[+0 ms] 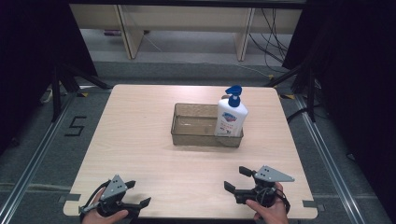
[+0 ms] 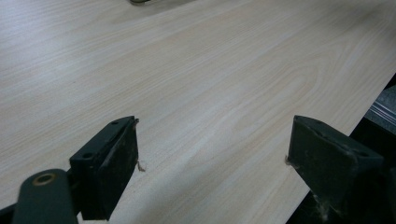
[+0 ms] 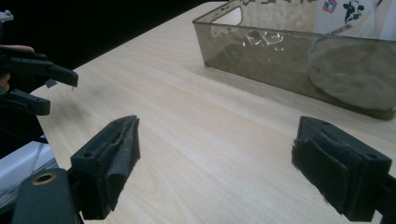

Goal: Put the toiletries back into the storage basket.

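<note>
A white pump bottle with a blue pump head stands upright at the right end of a clear brownish plastic bin in the middle of the table; the same bin and the bottle's base appear in the right gripper view. My left gripper rests at the table's front left corner, open and holding nothing. My right gripper sits near the front right, open and holding nothing, pointing left toward the other gripper. Both are well short of the bin.
The light wooden table is bare between the grippers and the bin. Its front edge lies right under both hands. Black stands, cables and a floor mark "5" surround the table on the grey floor.
</note>
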The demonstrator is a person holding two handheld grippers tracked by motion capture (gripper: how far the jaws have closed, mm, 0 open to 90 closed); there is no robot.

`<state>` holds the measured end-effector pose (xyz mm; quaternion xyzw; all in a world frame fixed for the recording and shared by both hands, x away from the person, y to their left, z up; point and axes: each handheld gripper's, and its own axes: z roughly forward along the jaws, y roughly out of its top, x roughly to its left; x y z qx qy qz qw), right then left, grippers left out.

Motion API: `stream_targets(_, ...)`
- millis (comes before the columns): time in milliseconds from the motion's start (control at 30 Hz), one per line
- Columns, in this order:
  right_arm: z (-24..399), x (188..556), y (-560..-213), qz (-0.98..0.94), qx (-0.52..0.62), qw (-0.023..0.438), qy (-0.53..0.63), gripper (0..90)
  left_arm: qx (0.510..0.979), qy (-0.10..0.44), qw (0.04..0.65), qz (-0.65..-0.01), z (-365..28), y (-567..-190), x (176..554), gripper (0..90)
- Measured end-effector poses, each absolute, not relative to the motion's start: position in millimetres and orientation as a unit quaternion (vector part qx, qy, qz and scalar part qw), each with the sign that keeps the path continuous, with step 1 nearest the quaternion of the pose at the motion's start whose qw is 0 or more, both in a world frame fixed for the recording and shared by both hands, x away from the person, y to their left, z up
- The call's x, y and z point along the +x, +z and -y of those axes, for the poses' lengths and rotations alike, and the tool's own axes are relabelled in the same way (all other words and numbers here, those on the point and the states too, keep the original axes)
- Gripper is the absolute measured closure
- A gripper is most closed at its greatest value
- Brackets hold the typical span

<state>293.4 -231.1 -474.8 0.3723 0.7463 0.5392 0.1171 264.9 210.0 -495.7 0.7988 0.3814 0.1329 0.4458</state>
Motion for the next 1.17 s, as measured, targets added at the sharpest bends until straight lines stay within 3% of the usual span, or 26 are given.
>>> stream_targets(100, 231, 290, -475, -0.742, 0.383, 0.1, 0.542, 15.2, 0.797, 0.133, 0.448, -0.382, -210, -496, 265, 15.6)
stream_targets(133, 234, 291, -476, -0.746, 0.374, 0.117, 0.538, 15.2, 0.797, 0.133, 0.449, -0.382, -210, -496, 265, 15.7)
stream_targets(300, 234, 285, -476, -0.746, 0.39, 0.102, 0.53, 15.2, 0.797, 0.132, 0.448, -0.383, -210, -496, 265, 15.6)
stream_targets(400, 237, 286, -478, -0.752, 0.37, 0.124, 0.531, 15.2, 0.799, 0.131, 0.446, -0.382, -210, -496, 265, 15.7)
stream_targets(767, 240, 278, -481, -0.745, 0.394, 0.1, 0.529, 15.2, 0.8, 0.126, 0.444, -0.384, -209, -496, 265, 15.8)
stream_targets(1167, 245, 278, -483, -0.748, 0.39, 0.11, 0.525, 15.2, 0.811, 0.131, 0.431, -0.372, -212, -494, 265, 15.2)
